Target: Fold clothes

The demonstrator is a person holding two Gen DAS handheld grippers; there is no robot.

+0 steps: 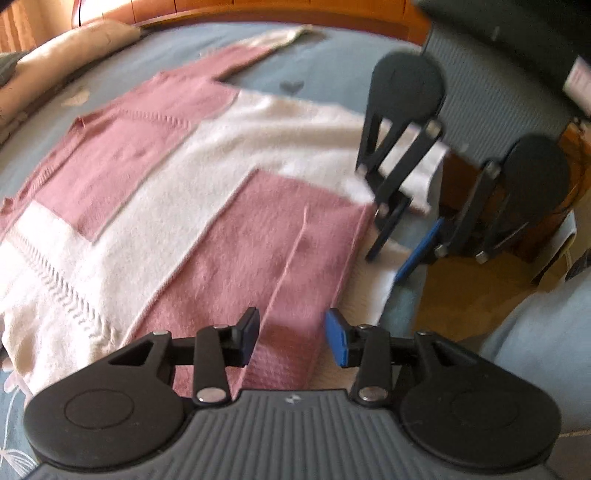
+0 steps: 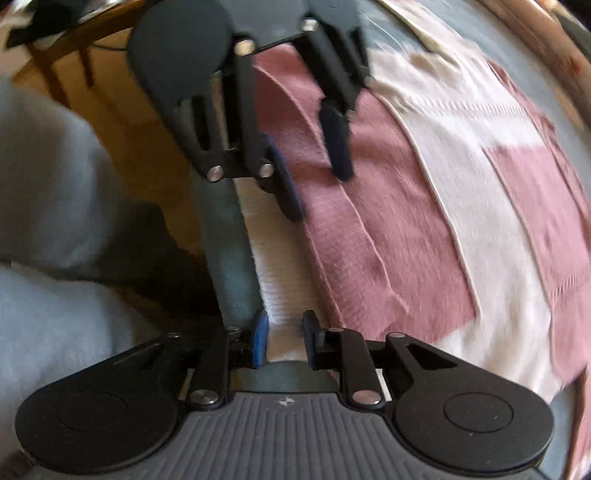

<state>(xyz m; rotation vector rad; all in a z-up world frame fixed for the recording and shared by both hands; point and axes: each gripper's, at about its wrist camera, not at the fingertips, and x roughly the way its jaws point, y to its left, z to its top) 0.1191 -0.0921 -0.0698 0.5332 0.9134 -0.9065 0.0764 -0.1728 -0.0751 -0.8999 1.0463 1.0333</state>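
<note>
A pink and cream patchwork sweater [image 1: 207,177] lies spread flat on a blue bedsheet [image 1: 317,77]; it also shows in the right wrist view [image 2: 424,206]. My left gripper [image 1: 291,338] is open, hovering over the pink hem panel near the sweater's bottom edge. It shows from the right wrist view [image 2: 314,170], fingers spread over the pink cloth. My right gripper [image 2: 284,338] is open at the cream ribbed hem at the bed's edge. In the left wrist view it [image 1: 404,247] stands at the sweater's corner, jaws apart.
A beige pillow [image 1: 66,51] lies at the far left of the bed. A wooden headboard [image 1: 280,11] runs behind. Wooden floor [image 1: 469,291] and a wooden chair [image 2: 70,55] lie beyond the bed edge. The person's light blue trousers [image 2: 48,206] are close by.
</note>
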